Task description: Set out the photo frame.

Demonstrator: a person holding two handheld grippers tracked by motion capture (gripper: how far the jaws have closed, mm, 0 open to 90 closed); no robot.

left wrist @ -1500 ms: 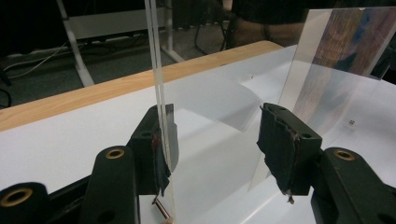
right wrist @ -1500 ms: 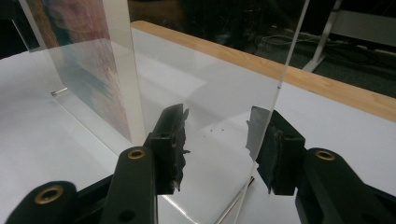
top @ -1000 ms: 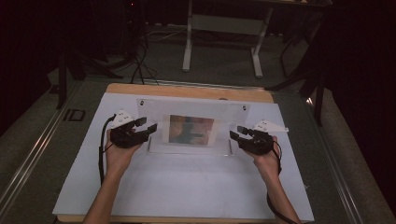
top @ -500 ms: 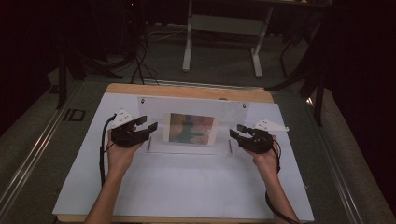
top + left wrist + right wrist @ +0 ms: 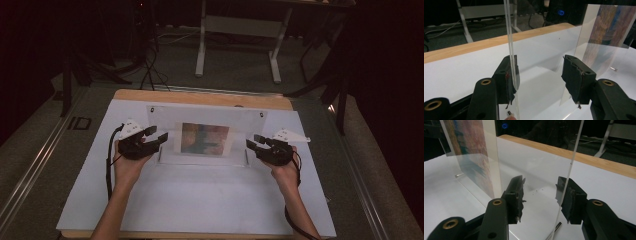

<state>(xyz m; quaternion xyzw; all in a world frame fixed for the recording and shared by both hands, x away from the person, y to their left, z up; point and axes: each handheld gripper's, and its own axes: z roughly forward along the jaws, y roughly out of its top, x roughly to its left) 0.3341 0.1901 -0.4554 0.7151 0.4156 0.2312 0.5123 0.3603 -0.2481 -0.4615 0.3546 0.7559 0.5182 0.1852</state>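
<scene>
Dark floor and a grey stand's legs surround the white table (image 5: 200,210). From the high view, a clear acrylic frame (image 5: 202,132) with a colourful picture (image 5: 205,138) stands upright across the table's middle, its long axis running left to right. The left gripper (image 5: 159,139) sits at its left end and the right gripper (image 5: 256,141) at its right end, each about equally near.

Left gripper view: both jaws are spread, with the frame's edge (image 5: 510,37) rising just inside the left pad (image 5: 507,80), touching or nearly so; the other pad (image 5: 574,77) stands well apart from it.

Right gripper view: jaws spread as well, the frame's far edge (image 5: 571,162) running just before the right pad (image 5: 569,198). I judge neither gripper is pinching yet; each end lies between its 2 jaws.
</scene>
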